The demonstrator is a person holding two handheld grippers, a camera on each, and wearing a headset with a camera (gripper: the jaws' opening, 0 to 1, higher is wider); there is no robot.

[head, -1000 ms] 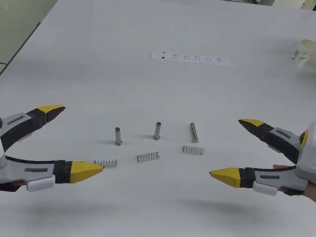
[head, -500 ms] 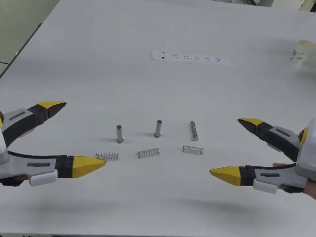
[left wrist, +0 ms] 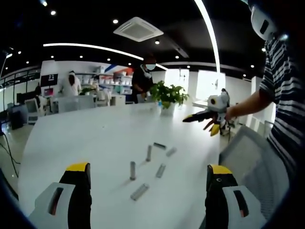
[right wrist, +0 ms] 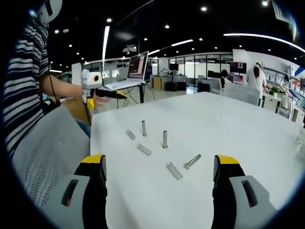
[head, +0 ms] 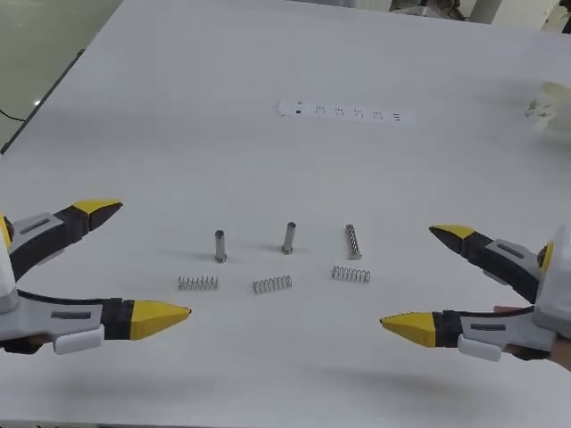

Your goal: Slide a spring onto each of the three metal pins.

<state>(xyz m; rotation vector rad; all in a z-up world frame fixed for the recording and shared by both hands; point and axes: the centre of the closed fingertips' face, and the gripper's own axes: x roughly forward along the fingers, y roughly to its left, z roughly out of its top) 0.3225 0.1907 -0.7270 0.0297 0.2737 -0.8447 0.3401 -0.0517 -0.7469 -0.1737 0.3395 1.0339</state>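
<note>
Three short metal pins sit mid-table: the left pin (head: 220,246) and the middle pin (head: 289,238) stand upright, while the right pin (head: 351,242) lies on its side. A spring lies just in front of each: left spring (head: 197,283), middle spring (head: 271,284), right spring (head: 351,274). My left gripper (head: 147,259) hovers open to the left of the row with nothing between its jaws. Off to the right, my right gripper (head: 412,277) is open and holds nothing. The right gripper view has the lying pin (right wrist: 192,161) and a spring (right wrist: 174,170) nearest.
A white power strip (head: 343,111) lies farther back on the white table (head: 268,374). A pale object (head: 553,98) sits at the far right edge. The table's left edge (head: 53,89) runs diagonally. People and office desks stand in the background.
The head camera has shifted a little. My left gripper's lower tip has drawn slightly back from the left spring. Pins and springs have not moved.
</note>
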